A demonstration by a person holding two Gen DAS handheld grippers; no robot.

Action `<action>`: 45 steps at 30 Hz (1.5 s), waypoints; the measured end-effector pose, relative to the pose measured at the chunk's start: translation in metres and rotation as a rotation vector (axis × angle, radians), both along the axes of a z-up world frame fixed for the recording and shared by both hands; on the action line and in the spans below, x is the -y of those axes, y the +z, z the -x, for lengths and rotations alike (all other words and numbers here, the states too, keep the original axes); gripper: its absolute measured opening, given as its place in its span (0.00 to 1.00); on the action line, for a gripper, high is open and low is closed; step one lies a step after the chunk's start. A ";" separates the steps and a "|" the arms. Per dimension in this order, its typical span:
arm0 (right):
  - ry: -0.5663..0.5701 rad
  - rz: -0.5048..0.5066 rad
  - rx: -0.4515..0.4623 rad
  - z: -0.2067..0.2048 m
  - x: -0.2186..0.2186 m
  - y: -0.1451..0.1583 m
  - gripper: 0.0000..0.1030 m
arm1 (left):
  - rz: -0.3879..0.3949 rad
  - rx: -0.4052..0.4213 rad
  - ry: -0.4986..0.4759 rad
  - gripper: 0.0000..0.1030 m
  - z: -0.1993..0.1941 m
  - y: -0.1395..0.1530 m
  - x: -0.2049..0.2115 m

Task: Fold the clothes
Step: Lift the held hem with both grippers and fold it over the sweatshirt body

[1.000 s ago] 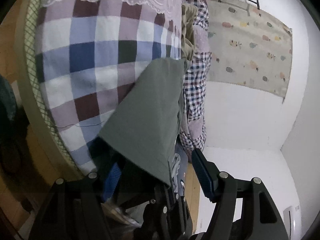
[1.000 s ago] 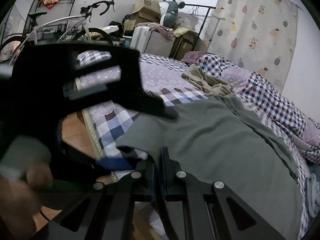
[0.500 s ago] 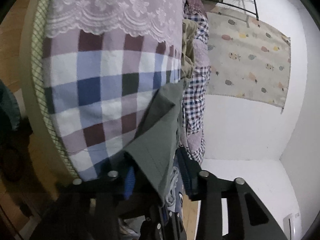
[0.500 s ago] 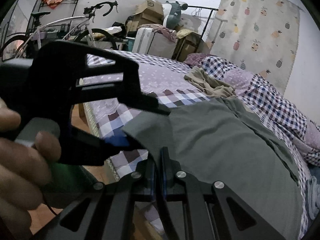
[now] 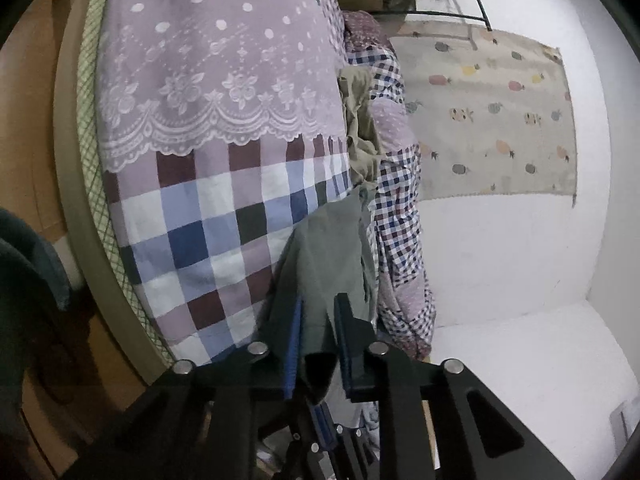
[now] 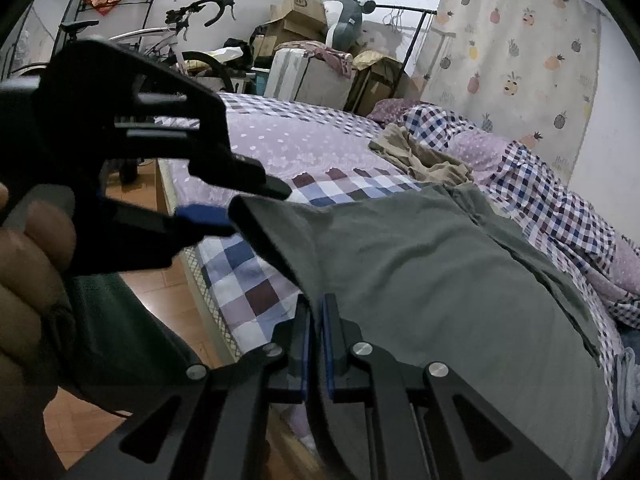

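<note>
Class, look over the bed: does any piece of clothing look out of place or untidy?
Yes. A tan garment lies crumpled in a heap on the bed, beyond the green garment, near the checked blanket. It is bunched, not folded.

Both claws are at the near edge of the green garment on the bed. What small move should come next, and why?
Probably lift both claws together and carry the edge toward the far side of the bed. The right claw is shut on the green garment, and the left claw has just been closing on its corner, with cloth between the pads. The rest lies flat.
</note>
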State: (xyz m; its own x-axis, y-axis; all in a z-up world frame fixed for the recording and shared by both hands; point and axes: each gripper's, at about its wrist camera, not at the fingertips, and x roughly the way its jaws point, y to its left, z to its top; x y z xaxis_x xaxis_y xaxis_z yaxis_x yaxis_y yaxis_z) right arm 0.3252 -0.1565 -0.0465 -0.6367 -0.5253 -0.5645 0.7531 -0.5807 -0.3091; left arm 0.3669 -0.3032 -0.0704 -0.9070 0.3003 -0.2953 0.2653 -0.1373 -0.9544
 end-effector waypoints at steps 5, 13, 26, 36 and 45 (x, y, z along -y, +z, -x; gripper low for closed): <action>0.004 -0.006 0.001 -0.002 0.001 -0.002 0.04 | 0.021 0.044 -0.020 0.12 0.002 -0.002 -0.004; 0.022 -0.024 -0.005 -0.004 0.002 -0.006 0.04 | 0.024 0.062 -0.054 0.12 -0.002 -0.005 -0.009; 0.021 -0.065 -0.087 -0.014 0.007 -0.010 0.33 | 0.075 0.014 -0.069 0.01 -0.014 0.020 -0.002; -0.042 -0.159 -0.231 -0.015 0.003 -0.020 0.42 | 0.094 -0.058 -0.109 0.01 -0.023 0.048 0.000; -0.138 -0.306 -0.360 -0.013 -0.035 -0.033 0.43 | 0.091 -0.091 -0.114 0.01 -0.023 0.073 0.000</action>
State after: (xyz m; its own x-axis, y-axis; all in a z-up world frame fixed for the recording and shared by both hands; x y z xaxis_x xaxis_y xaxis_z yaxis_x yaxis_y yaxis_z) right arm 0.3383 -0.1210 -0.0796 -0.8718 -0.2665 -0.4109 0.4894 -0.5094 -0.7079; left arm 0.3900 -0.3036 0.0022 -0.8930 0.3785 -0.2437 0.1557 -0.2482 -0.9561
